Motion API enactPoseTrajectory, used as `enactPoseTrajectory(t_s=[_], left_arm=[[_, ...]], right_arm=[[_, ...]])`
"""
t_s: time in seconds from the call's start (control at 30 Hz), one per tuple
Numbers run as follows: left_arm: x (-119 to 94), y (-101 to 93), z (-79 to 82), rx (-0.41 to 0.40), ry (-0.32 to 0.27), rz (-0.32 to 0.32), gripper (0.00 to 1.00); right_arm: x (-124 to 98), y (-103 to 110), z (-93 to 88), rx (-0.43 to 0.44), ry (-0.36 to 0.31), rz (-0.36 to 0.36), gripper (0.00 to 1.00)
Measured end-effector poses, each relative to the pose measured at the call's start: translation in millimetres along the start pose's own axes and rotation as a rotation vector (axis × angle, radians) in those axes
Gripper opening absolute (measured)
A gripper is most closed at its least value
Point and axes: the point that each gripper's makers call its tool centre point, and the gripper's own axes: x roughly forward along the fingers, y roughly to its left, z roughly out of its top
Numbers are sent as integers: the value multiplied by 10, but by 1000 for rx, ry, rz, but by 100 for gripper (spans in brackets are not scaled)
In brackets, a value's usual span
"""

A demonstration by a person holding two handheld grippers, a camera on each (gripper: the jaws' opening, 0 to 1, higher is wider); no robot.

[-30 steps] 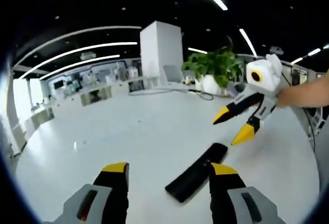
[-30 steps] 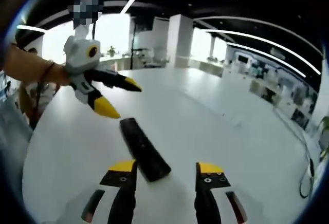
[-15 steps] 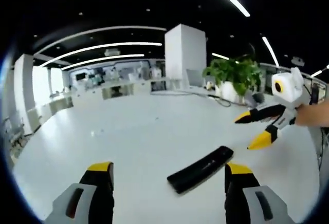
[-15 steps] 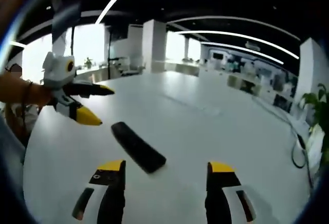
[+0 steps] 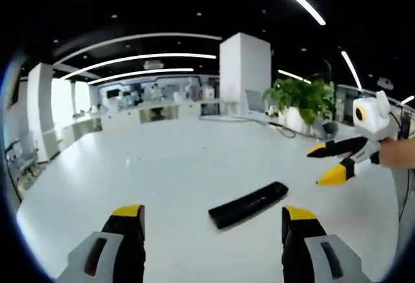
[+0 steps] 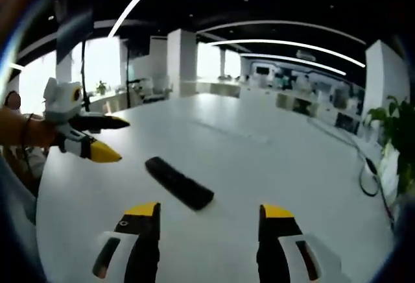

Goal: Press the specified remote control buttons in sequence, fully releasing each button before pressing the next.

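Left gripper view: your left gripper (image 5: 211, 221) has its jaws spread wide at 6 o'clock, nothing between them, nothing touched. The black remote (image 5: 249, 204) lies flat on the white surface (image 5: 175, 172) just beyond the yellow tips, slightly toward 5 o'clock, angled up to the right. Your right gripper (image 5: 334, 163) comes in at 3 o'clock, jaws parted, hanging above the surface and apart from the remote. A potted plant (image 5: 299, 101) sits far back around 2 o'clock; can't tell what's in the pot beyond leaves.

Right gripper view: your right gripper (image 6: 211, 218) is wide open too, holding nothing. The remote (image 6: 179, 183) is just ahead, toward 11 o'clock. Your left gripper (image 6: 104, 137) shows at 9 o'clock, open, off the remote.
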Motion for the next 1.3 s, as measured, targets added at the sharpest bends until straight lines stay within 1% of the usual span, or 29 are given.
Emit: enactPoseTrajectory(t_s=[0.1, 0.2, 0.27, 0.43, 0.5, 0.53, 0.6, 0.77, 0.9, 0.93, 1.07, 1.3], left_arm=[[-52, 44, -5, -2, -7, 13, 89], [-130, 19, -8, -6, -2, 22, 88], [-164, 45, -14, -12, -2, 30, 88], [-273, -22, -51, -13, 9, 36, 87], [-311, -17, -70, -21, 13, 40, 87], [-323, 15, -76, -24, 14, 43, 87], [-374, 7, -88, -28, 14, 47, 87], [-500, -28, -95, -34, 15, 56, 87], [-590, 0, -118, -34, 23, 71, 87], [-624, -13, -128, -34, 31, 78, 87], [-748, -71, -107, -43, 20, 85, 87], [-880, -141, -108, -37, 17, 75, 87]], right_arm=[[-59, -13, -3, -1, 1, -13, 58], [-103, -28, 5, 6, -2, -18, 58], [-130, -25, 8, 6, -1, -22, 57], [-217, 62, 4, -1, 7, -23, 57], [-242, 99, -1, -7, 9, -23, 57], [-254, 118, -9, -9, 14, -22, 57], [-293, 165, -18, -4, 17, -20, 57], [-361, 192, -23, -7, 18, -21, 56], [-419, 196, -24, -7, 20, -28, 55], [-436, 200, -21, -1, 18, -30, 55], [-526, 249, -14, 4, 16, -34, 55], [-695, 357, 42, 1, 3, -27, 54]])
